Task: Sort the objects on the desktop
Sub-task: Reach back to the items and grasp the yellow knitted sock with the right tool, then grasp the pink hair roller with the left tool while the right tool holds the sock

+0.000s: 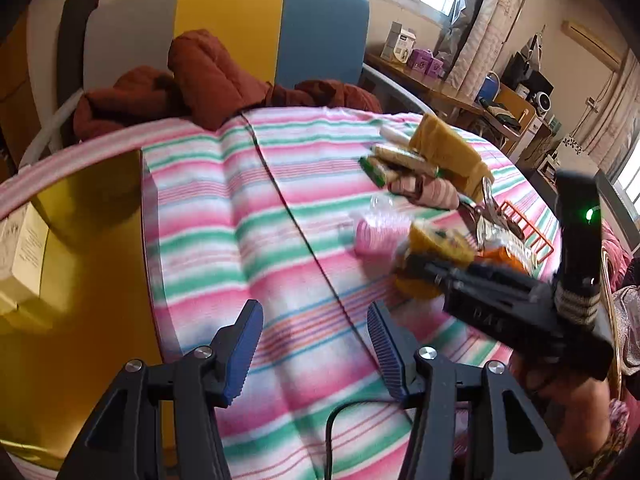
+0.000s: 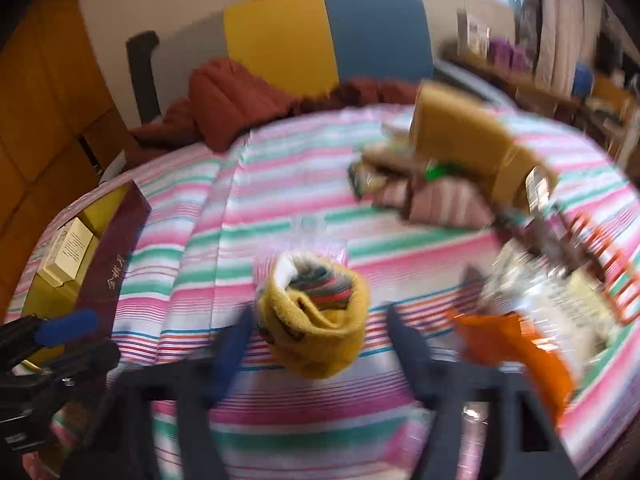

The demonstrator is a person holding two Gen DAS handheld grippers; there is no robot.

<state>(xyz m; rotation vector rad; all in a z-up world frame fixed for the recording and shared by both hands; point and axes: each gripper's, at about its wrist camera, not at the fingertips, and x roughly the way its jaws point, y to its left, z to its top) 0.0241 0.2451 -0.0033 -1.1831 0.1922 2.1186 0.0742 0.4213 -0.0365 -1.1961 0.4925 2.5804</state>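
Observation:
A rolled yellow sock (image 2: 316, 336) with striped socks tucked inside lies on the striped blanket (image 2: 280, 176). My right gripper (image 2: 320, 312) straddles it, open. Its left finger sits close against the roll and its right finger stands a little off; this view is blurred. From the left wrist view the right gripper (image 1: 420, 268) reaches into the same yellow roll (image 1: 436, 240). My left gripper (image 1: 314, 320) hovers open over bare blanket with nothing between its blue pads. To its left is a maroon box (image 2: 108, 264) with a yellow lining (image 1: 80, 280), holding a white carton (image 2: 68, 248).
A heap lies at the right: a mustard cloth (image 1: 444, 148), green snack packs (image 1: 384, 164), a pink striped sock (image 1: 436, 196), a bagged pink roll (image 1: 376, 232), an orange wire rack (image 1: 532, 232), an orange packet (image 2: 512, 344). A black cable (image 1: 288, 208) crosses the blanket. A rust-red quilt (image 1: 200, 80) sits behind.

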